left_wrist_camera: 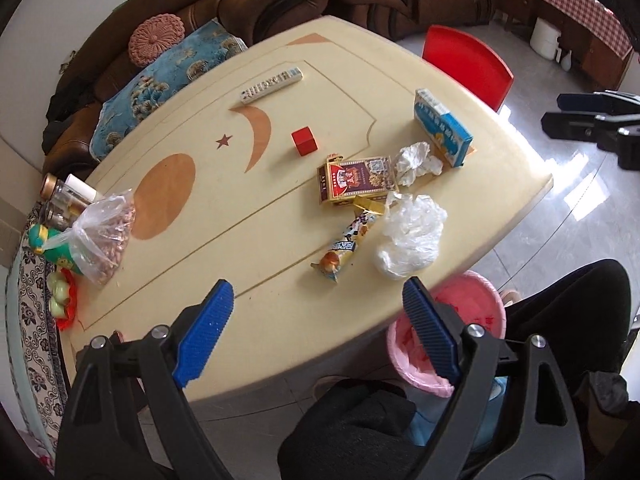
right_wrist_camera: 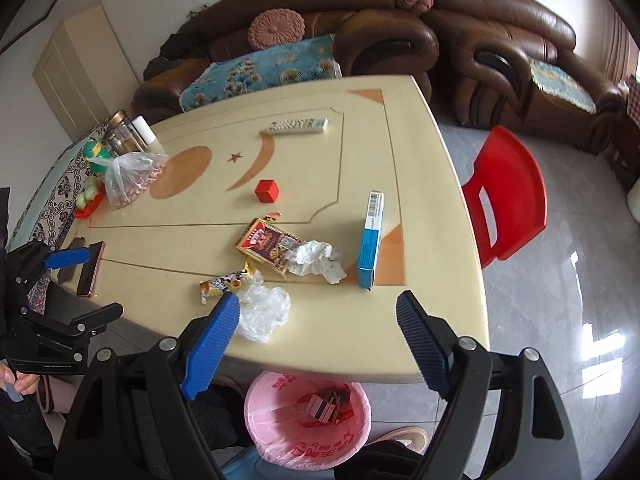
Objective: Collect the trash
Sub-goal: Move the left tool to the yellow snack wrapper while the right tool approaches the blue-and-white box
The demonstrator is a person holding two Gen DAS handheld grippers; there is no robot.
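Trash cluster near tabletop's near edge: crumpled plastic film (right_wrist_camera: 264, 312), snack wrapper (right_wrist_camera: 224, 282), tissue wad (right_wrist_camera: 318, 264), card box (right_wrist_camera: 268, 246). Pink-lined bin (right_wrist_camera: 306, 424) on floor just below that edge.

Best start: film, closest to edge; pinch bunched middle, lift clear, release over bin.

Left gripper (left_wrist_camera: 320, 334): wide, empty. Right gripper (right_wrist_camera: 316, 344): wide, empty, above edge.

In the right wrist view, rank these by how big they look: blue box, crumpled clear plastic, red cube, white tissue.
1. blue box and crumpled clear plastic: look alike, and the plastic lies nearer the camera, so I will not rank them.
2. white tissue
3. red cube, farther off
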